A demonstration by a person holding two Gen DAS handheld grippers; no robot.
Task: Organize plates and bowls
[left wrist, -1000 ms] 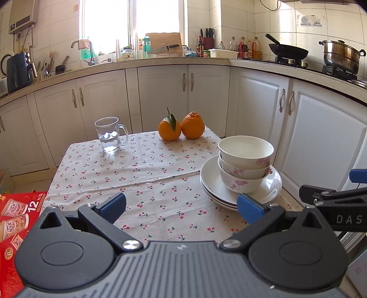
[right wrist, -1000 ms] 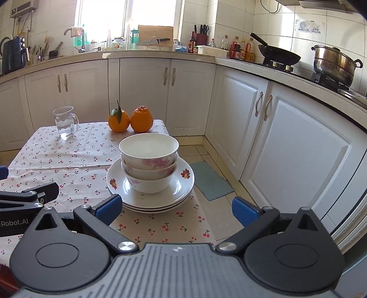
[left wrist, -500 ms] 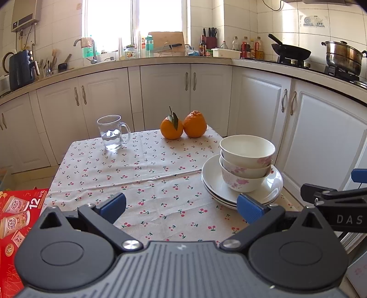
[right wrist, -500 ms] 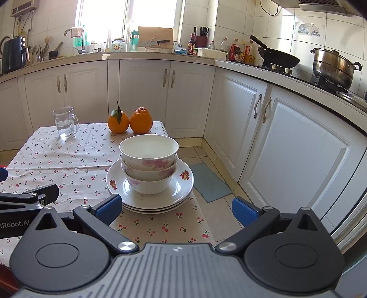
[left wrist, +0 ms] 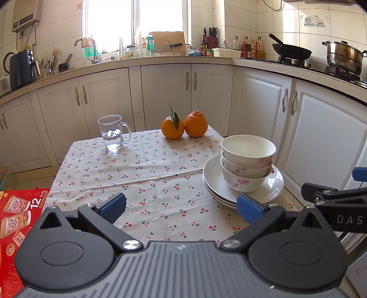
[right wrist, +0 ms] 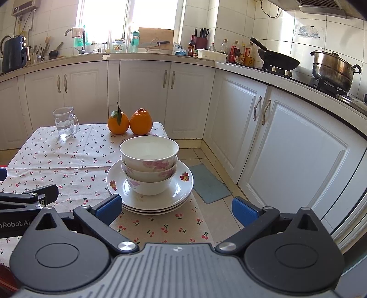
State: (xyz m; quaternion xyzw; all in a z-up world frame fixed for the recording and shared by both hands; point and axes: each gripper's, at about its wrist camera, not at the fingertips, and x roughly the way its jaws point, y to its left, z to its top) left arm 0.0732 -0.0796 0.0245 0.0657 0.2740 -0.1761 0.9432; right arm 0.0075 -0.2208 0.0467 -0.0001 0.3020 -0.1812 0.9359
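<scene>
Bowls (right wrist: 149, 165), three nested and rimmed with pink flowers, sit atop a short stack of white plates (right wrist: 183, 185) at the right edge of a small surface (left wrist: 142, 174) draped in a cherry-print cloth. Both claws hover low at the near side, empty. The left claw (left wrist: 181, 204) is spread wide over bare cloth, its right blue fingertip just in front of the plates' near rim; the right claw (right wrist: 176, 207) is equally wide, its left fingertip near the plates' front edge and its right one out over the tiled floor (right wrist: 220, 229). At the far side of the surface stand a glass mug (left wrist: 112, 131) holding a little water and two oranges (left wrist: 183, 126) side by side, one with a leaf. White cabinets (right wrist: 190, 100) wrap the kitchen beneath a pale counter crowded with bottles and a knife block; sunlight floods the window (left wrist: 135, 20) above the sink tap. A black wok (right wrist: 277, 60) and a steel pot (right wrist: 332, 68) rest on the stove at right, a grey mat (right wrist: 206, 183) lies on the floor, and a red carton (left wrist: 16, 206) shows at lower left
</scene>
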